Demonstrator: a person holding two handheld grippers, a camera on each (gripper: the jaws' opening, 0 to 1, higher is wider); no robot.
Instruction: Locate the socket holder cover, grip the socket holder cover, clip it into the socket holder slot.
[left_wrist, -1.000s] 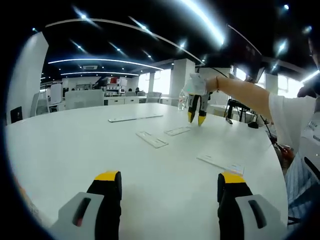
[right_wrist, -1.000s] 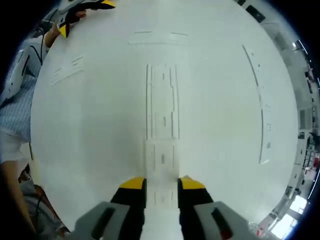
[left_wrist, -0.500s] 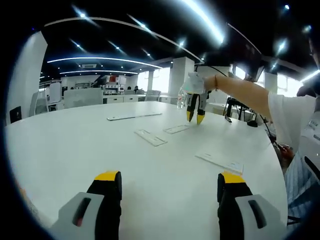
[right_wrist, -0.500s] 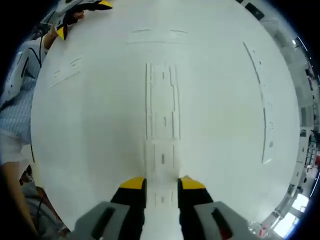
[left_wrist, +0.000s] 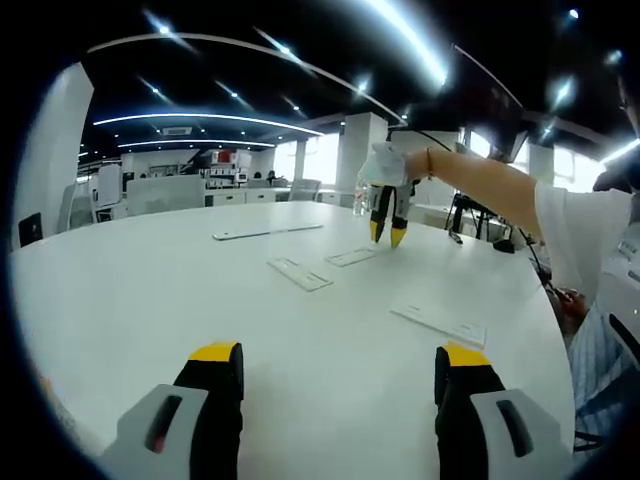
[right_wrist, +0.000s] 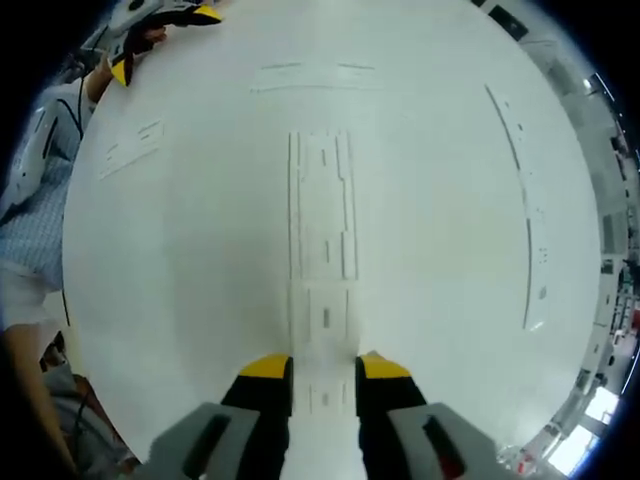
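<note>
Right gripper view: the socket holder cover (right_wrist: 324, 360), a short white plate with a small slot at its centre, lies between the yellow-tipped fingers (right_wrist: 266, 368) of the right gripper (right_wrist: 324, 368). The fingers stand narrowly apart, one against each long edge of the cover; whether they press it firmly cannot be told. Just beyond the cover's far end, in line with it, lies the socket holder slot (right_wrist: 323, 205), a longer white channelled strip flat on the white counter (right_wrist: 430, 220). Farther out rest three more white strips: a long curved strip (right_wrist: 522, 200) at the right of the view, a far strip (right_wrist: 315, 72) beyond the slot, and a short strip (right_wrist: 133, 142) at the left. The left gripper (right_wrist: 160, 25) enters at the upper left, held in a person's hand; a sleeve of checked cloth (right_wrist: 30, 230) runs down the left edge.

Left gripper view: the left gripper's own fingers (left_wrist: 215, 365) stand wide apart above bare counter (left_wrist: 150, 290), holding nothing. Across the counter the right gripper (left_wrist: 385, 232) points downward at the end of an outstretched arm (left_wrist: 490, 185), its tips just above a white strip (left_wrist: 352, 257). Other strips (left_wrist: 300, 275) lie nearby, well apart from one another.
</note>
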